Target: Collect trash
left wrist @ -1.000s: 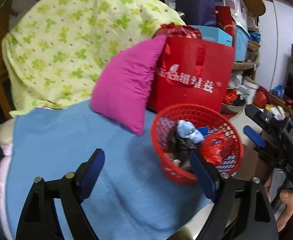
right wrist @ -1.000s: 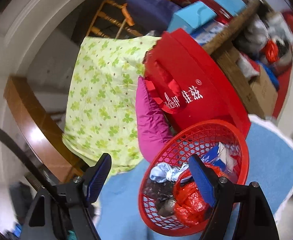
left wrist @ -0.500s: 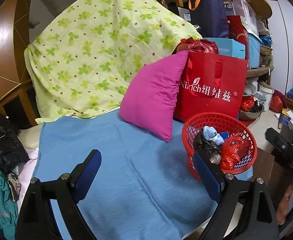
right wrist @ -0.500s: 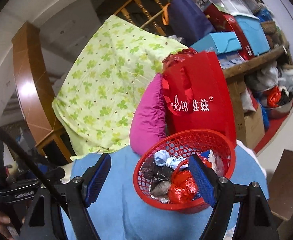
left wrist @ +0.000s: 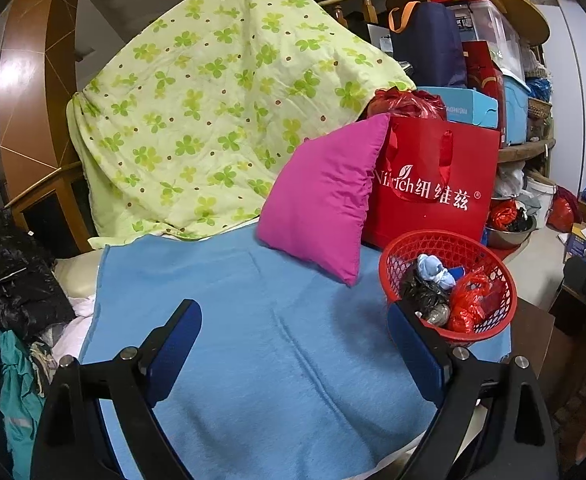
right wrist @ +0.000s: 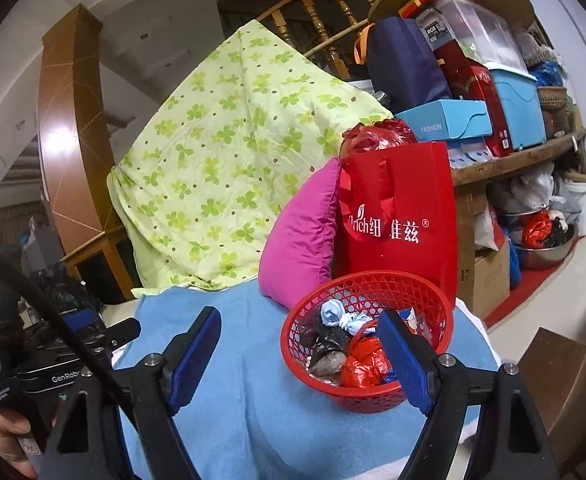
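A red mesh basket [left wrist: 429, 245] [right wrist: 311, 312] stands on the blue blanket [left wrist: 261, 340] [right wrist: 249, 400] near its right edge. It holds bagged trash: a light blue knotted bag [left wrist: 435, 270] [right wrist: 339, 316], a black bag [left wrist: 421, 292] [right wrist: 327, 340] and a red bag [left wrist: 469, 304] [right wrist: 363, 364]. My left gripper [left wrist: 293, 344] is open with nothing between its fingers, over the blanket left of the basket. My right gripper [right wrist: 299, 352] is open and holds nothing, its right finger [right wrist: 403, 360] in front of the basket. The left gripper's body [right wrist: 69, 354] shows at the lower left of the right wrist view, in a hand.
A pink cushion [left wrist: 321, 200] leans on a red gift bag [left wrist: 433, 188] behind the basket. A green clover-print quilt [left wrist: 213, 120] hangs over a wooden railing. Black and teal clothes [left wrist: 9, 280] pile at the left. Shelves with boxes [right wrist: 473, 80] and floor clutter fill the right.
Both grippers have drawn back and risen from the basket, which now looks smaller and farther. The right wrist view has rolled to upright. Both stay open.
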The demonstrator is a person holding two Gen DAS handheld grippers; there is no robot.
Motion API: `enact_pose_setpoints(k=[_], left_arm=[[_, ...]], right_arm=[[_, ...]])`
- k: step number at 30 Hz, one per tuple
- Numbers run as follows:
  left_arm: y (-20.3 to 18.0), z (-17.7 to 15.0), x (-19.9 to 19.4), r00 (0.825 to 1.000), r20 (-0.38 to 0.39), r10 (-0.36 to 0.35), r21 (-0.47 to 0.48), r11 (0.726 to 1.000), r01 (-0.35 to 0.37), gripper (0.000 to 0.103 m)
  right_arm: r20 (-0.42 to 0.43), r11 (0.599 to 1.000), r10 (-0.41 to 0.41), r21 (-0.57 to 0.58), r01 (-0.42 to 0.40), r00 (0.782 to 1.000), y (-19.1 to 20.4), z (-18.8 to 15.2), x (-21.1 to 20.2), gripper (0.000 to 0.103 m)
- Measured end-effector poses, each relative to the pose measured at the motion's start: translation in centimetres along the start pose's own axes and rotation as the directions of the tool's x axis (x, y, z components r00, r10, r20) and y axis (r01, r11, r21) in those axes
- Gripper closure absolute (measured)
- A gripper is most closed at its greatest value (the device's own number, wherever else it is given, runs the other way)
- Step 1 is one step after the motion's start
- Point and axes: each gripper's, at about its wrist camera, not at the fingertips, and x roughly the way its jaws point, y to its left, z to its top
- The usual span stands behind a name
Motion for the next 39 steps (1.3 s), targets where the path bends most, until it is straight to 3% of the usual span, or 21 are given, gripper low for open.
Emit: enact_pose_setpoints(k=[8,17,39], left_arm=[[0.3,-0.5,-1.6,1.000,0.003,0.015,-0.006,1.000,-0.015,0.008],[0.2,-0.5,-3.8,0.999,0.021,0.039,0.002,0.999,-0.039,0.006],[-0.1,0.0,-7.7,0.994,0.070,0.082,0.021,0.996,-0.084,0.003]], right_arm=[[-0.008,0.998,-0.029,-0.057,0.028,1.000,1.7,0.3,-1.9,0.019],[-0.031,0.997,-0.071,-0.042,0.070,0.997,1.7,1.0,-3.5,0.019],[-0.030,0.993,-0.075,-0.092,0.072,0.997,3.0,1.0,-6.1,0.016]])
